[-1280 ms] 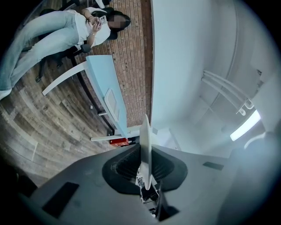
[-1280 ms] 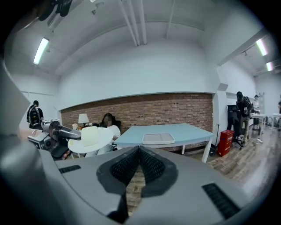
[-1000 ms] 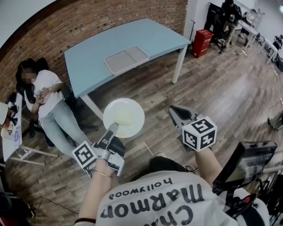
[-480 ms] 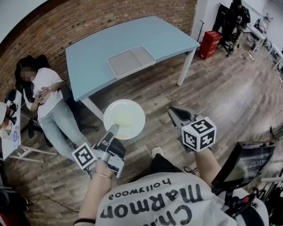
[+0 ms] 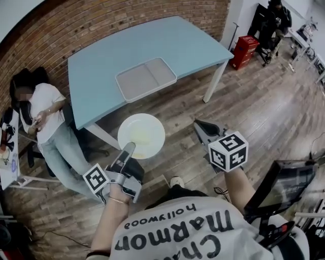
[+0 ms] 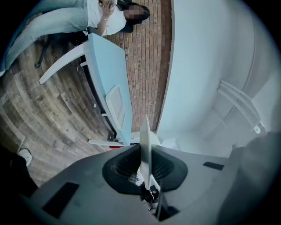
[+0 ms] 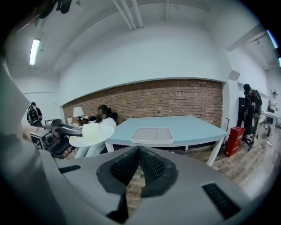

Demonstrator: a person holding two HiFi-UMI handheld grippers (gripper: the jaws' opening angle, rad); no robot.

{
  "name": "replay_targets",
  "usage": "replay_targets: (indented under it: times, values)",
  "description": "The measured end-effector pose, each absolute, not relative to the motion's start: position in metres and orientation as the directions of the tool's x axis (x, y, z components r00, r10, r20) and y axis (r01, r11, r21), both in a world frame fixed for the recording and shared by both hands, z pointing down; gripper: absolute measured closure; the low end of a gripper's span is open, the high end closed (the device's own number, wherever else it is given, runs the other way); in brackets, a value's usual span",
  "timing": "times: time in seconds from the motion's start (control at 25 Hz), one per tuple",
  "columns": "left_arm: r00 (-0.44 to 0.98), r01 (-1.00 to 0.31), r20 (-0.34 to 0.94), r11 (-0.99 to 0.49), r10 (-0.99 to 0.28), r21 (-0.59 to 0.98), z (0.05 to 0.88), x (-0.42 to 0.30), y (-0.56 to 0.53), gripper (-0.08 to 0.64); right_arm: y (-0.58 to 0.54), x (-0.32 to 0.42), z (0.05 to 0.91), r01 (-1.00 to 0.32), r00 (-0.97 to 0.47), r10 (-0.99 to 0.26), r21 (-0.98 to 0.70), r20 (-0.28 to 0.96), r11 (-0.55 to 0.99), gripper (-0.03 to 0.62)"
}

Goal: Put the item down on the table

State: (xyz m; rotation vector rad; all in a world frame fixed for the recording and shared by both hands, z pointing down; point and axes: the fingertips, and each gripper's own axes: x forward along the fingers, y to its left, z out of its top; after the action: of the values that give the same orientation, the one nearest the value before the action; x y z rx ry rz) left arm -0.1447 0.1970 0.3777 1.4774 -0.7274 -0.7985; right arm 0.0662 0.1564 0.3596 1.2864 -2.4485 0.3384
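A round white plate (image 5: 141, 135) hangs level over the wooden floor, held by its near rim in my left gripper (image 5: 129, 147), which is shut on it. In the left gripper view the plate (image 6: 145, 149) shows edge-on between the jaws of that gripper (image 6: 145, 170). The light blue table (image 5: 177, 40) stands ahead, short of the plate. My right gripper (image 5: 199, 124) is beside the plate on the right, shut and empty; its own view shows the right gripper (image 7: 138, 151) with jaws touching, and beyond it the plate (image 7: 92, 134) and table (image 7: 193, 125).
A grey two-part tray (image 5: 145, 79) lies near the table's front edge. A seated person (image 5: 43, 109) is at the left by the brick wall. A red box (image 5: 245, 48) and a standing person (image 5: 277, 15) are at the far right. A dark screen (image 5: 282, 185) sits at lower right.
The table and tray have come a little nearer and shifted left in the head view. The plate stays in the left gripper; both grippers keep their pose.
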Motion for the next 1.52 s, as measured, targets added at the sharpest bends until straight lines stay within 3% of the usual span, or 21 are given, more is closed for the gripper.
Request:
replay_targets:
  times: [0.68,1.52]
  values:
    - [0.502,-0.003,-0.011,-0.014,-0.865,1.0,0.393,-0.114,0.1,0.534,0.05,0.116,0.383,-0.799,-0.555,-0.7,-0.052,0.45,0.6,0.581]
    - [0.498,0.022,-0.011,0.0,-0.867,1.0,0.401,-0.117,0.069,0.534,0.03,0.126,0.394,-0.803,-0.553,-0.694,-0.073,0.461,0.592,0.582]
